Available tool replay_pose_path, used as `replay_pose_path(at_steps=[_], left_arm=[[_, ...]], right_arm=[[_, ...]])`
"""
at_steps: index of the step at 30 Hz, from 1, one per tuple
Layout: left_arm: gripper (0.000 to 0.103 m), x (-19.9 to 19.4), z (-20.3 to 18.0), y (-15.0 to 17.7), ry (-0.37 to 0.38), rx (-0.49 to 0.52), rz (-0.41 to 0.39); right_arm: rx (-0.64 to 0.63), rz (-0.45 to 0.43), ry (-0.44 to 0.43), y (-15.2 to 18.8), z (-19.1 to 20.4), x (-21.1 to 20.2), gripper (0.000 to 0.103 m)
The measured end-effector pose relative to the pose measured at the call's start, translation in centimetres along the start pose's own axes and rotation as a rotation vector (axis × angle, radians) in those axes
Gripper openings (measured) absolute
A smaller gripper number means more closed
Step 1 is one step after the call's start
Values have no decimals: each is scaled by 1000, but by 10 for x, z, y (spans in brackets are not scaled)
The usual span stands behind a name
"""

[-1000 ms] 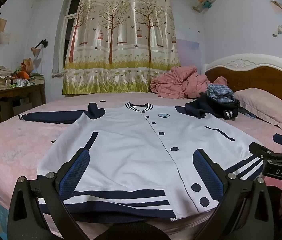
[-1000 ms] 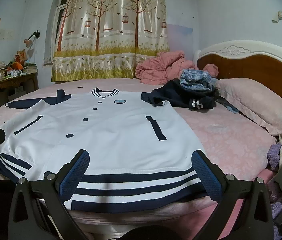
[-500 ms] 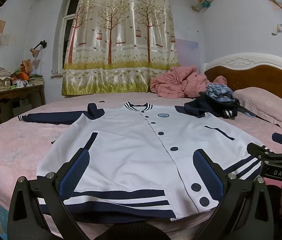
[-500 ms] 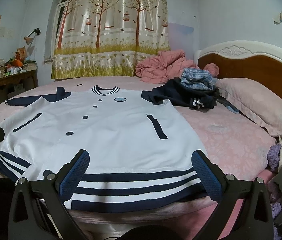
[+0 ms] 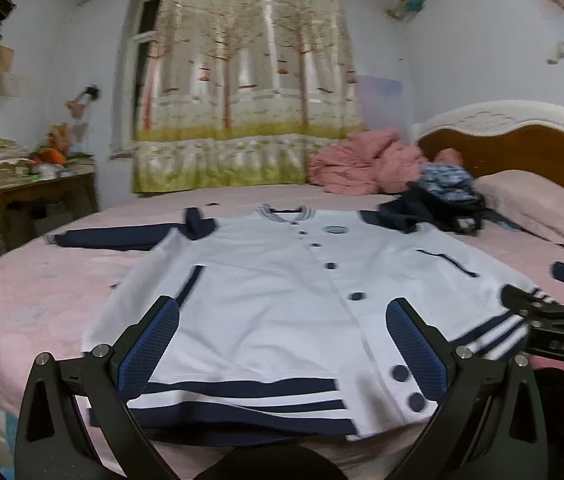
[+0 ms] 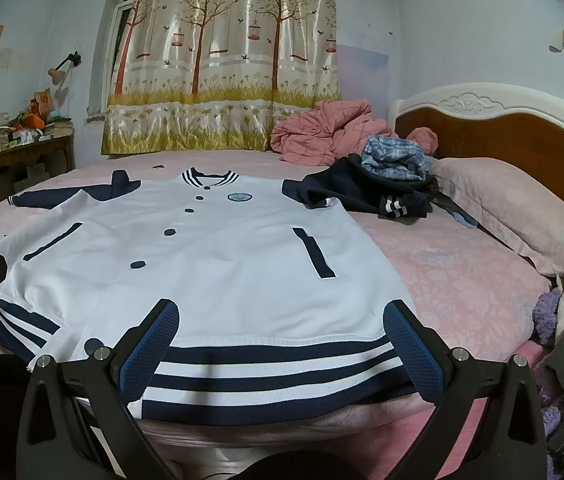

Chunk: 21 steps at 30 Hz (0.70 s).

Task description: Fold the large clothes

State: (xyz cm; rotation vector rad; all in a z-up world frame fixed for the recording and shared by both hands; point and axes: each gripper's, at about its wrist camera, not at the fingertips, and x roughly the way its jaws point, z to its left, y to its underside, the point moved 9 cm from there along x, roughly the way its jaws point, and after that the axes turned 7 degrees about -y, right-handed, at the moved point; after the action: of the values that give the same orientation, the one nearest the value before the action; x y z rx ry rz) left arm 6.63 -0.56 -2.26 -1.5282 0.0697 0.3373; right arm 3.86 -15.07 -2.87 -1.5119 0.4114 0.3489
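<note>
One jacket (image 6: 210,264) sleeve hidden under dark clothes (image 6: 361,192).

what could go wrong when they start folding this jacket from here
1. The right sleeve runs into the dark clothes pile beside the pillow; folding it in may drag that pile along.
2. The striped hem sits right at the bed edge, so a careless pull could slide the jacket off.
3. Both the left gripper and the right gripper have their jaws open and hold nothing; a pinch might catch only the top layer.
</note>
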Motion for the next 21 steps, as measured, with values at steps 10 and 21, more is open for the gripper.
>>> replay_pose_path(at_steps=[10,21], left_arm=[[103,5,1,3,54,-23,27],[98,-28,15,-19,53,-1,-125]], right_arm=[[-13,-7,8,-3,1,-1,103],[92,-150,-25,-21,-23,-29,103]])
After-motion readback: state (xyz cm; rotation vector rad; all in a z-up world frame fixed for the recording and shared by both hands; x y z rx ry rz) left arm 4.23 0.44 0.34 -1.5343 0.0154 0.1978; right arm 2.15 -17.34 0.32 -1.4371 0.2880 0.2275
